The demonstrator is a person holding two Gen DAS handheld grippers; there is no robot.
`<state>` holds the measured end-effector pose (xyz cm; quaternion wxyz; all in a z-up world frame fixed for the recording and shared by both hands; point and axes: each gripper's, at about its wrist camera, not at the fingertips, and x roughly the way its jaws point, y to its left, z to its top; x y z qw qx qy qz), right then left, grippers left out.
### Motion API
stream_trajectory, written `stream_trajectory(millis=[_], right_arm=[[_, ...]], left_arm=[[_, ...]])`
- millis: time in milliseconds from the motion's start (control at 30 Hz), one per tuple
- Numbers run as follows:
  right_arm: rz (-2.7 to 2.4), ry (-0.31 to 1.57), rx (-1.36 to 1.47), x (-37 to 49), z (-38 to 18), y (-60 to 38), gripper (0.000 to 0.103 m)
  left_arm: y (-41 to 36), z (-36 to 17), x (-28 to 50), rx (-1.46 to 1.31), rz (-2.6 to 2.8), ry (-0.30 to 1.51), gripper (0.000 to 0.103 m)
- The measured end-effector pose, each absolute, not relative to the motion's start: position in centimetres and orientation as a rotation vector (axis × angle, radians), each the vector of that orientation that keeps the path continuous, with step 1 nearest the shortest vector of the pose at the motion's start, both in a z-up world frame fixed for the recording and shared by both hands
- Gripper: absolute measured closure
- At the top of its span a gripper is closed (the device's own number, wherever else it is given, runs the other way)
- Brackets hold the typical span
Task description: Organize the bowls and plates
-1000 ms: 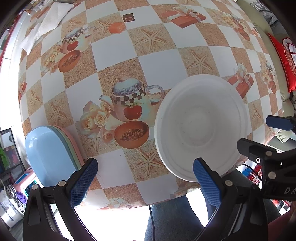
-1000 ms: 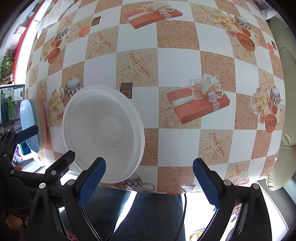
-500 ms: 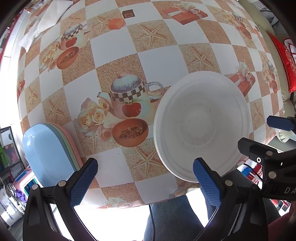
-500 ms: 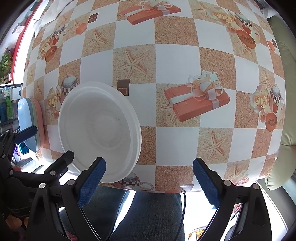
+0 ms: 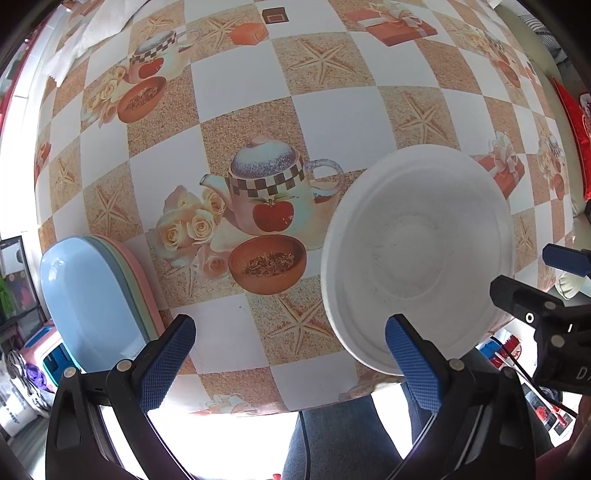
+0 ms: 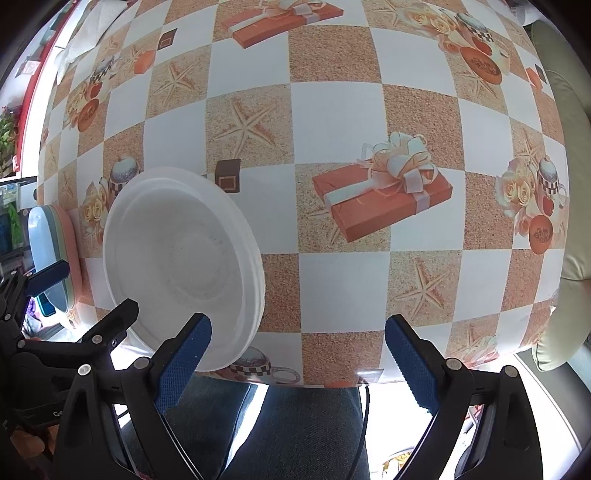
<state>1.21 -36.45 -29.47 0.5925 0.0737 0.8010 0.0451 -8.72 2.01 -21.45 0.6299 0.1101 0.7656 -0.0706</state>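
Note:
A stack of white round bowls rests near the table's front edge. Left of it lies a stack of oval plates, light blue on top with green and pink rims beneath. My left gripper hovers open above the front edge, between the two stacks, its right fingertip over the bowls' near rim. To the right of the bowls my right gripper is open too, with its left fingertip overlapping their near rim. Neither holds anything.
The table wears a checked cloth printed with starfish, teapots and gift boxes. A white cloth lies at the far left corner. The person's denim-clad legs sit under the front edge. A cushion sits at the right.
Both grippers have drawn slightly back and up, so the bowls and plates sit a little lower in view. Nothing was grasped or moved.

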Motion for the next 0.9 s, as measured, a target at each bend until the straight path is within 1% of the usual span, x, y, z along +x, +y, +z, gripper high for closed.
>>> stream_trajectory(millis=[533,600,700,733,767,800,833,900], right_arm=[[0.101,1.844,0.187,2.6,-31.8,-36.6,0.007],[0.107,1.843,0.176,2.8,-32.2,-36.3,0.007],[0.108,1.847,0.176,2.7,-32.8,-36.2,0.007],[0.111,1.847,0.18,2.5,-33.0,-36.3,0.008],[0.113,1.846,0.185,2.3,-33.3,-36.2,0.008],[0.116,1.846,0.189,2.1,-33.5,-36.0,0.015],[0.122,1.845,0.194,2.1,-33.6,-36.0,0.027],[0.137,1.848,0.225,1.9,-33.9,-35.9,0.029]], left_arm=[[3.0,-23.6,-7.2,0.206,-0.085,1.704,0.001],[3.0,-24.0,-7.0,0.202,-0.081,1.702,0.003],[2.8,-25.0,-6.7,0.181,-0.085,1.723,0.011],[2.8,-25.3,-6.7,0.172,-0.092,1.732,0.015],[2.6,-25.6,-6.7,0.167,-0.098,1.741,0.022],[2.5,-25.8,-6.7,0.156,-0.112,1.746,0.024],[2.4,-26.0,-6.7,0.149,-0.119,1.746,0.027],[2.0,-26.1,-6.6,0.145,-0.133,1.741,0.029]])
